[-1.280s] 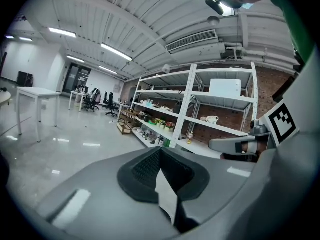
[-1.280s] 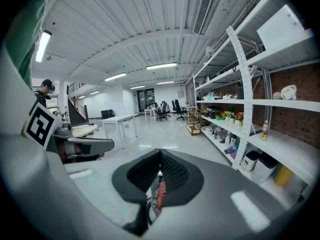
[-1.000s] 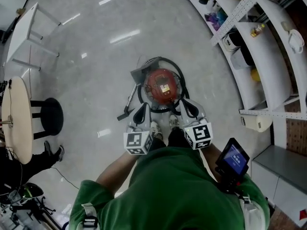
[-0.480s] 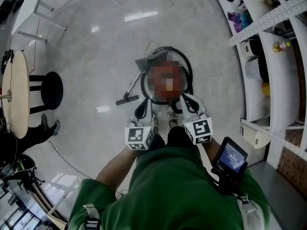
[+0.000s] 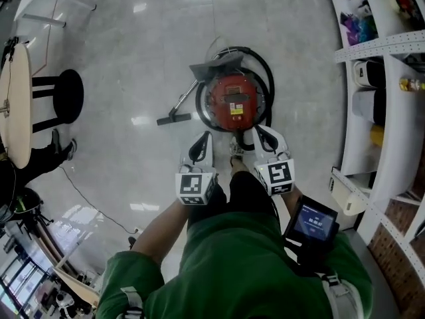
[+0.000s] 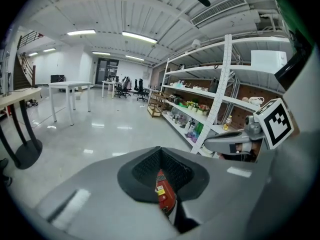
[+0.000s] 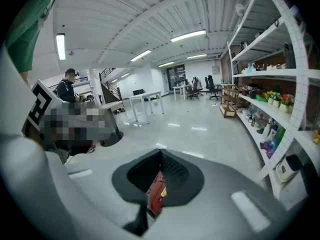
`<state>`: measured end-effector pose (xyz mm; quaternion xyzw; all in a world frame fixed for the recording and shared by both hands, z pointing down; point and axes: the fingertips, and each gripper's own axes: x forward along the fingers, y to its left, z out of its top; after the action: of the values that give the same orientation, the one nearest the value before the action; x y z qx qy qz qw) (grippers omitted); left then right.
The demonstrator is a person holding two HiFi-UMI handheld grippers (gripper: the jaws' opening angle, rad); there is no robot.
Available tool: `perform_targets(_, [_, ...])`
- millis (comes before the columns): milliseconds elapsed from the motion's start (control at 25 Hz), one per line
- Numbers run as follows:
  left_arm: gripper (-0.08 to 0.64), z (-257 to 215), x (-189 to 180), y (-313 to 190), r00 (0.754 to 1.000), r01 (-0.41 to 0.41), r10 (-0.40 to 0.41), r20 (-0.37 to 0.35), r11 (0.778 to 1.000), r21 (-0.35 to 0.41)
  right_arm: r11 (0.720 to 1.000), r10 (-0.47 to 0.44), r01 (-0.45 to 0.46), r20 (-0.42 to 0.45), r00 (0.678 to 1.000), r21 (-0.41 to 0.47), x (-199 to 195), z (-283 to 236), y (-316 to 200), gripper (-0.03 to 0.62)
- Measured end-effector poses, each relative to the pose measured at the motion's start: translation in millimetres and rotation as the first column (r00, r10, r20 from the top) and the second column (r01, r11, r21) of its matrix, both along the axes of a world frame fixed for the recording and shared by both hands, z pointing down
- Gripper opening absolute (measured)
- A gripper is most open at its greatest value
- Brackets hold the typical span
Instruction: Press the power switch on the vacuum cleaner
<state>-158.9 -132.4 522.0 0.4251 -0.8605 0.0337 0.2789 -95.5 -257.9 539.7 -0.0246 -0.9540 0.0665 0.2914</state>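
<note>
A person in a green top (image 5: 246, 264) stands over a red vacuum cleaner (image 5: 234, 102) on a glossy grey floor (image 5: 133, 38), a gripper in each hand. Well off to the left of the jaws, a black stool (image 5: 61, 95) sits beside a round table (image 5: 14, 105). Nearer, the floor nozzle (image 5: 171, 118) lies ahead and left of the left gripper (image 5: 204, 137). That gripper's jaws are drawn together on nothing, leaving only a thin slit through which the vacuum cleaner's red shell shows. The vacuum cleaner sits on the floor just beyond both sets of jaw tips, ringed by its black hose (image 5: 267, 72). The right gripper (image 5: 256, 131) likewise has its jaws closed and empty. White shelving (image 5: 392, 105) stands to the right of the jaws. The power switch cannot be picked out.
</note>
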Motion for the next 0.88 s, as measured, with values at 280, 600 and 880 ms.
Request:
perform_targets(280, [0.008,49,2,-12,0.999,0.007,-0.010,-0.052,0.999,-0.053,0.998,-0.058,0.057,-0.071,0.996,-0.030,-11,54,-7,0.003])
perform_targets(600, [0.008,113,11,-25,0.993,-0.048,0.035,-0.110,0.992,-0.117,0.994,-0.099,0.090,-0.171,0.980,-0.060,-7,130,-3,0.003])
perform_targets(880, [0.008,169,20,-19,0.984,-0.069,0.042,-0.171,0.985,-0.156,0.991,-0.128,0.113,-0.233,0.964,-0.074,-9,196,5,0.003])
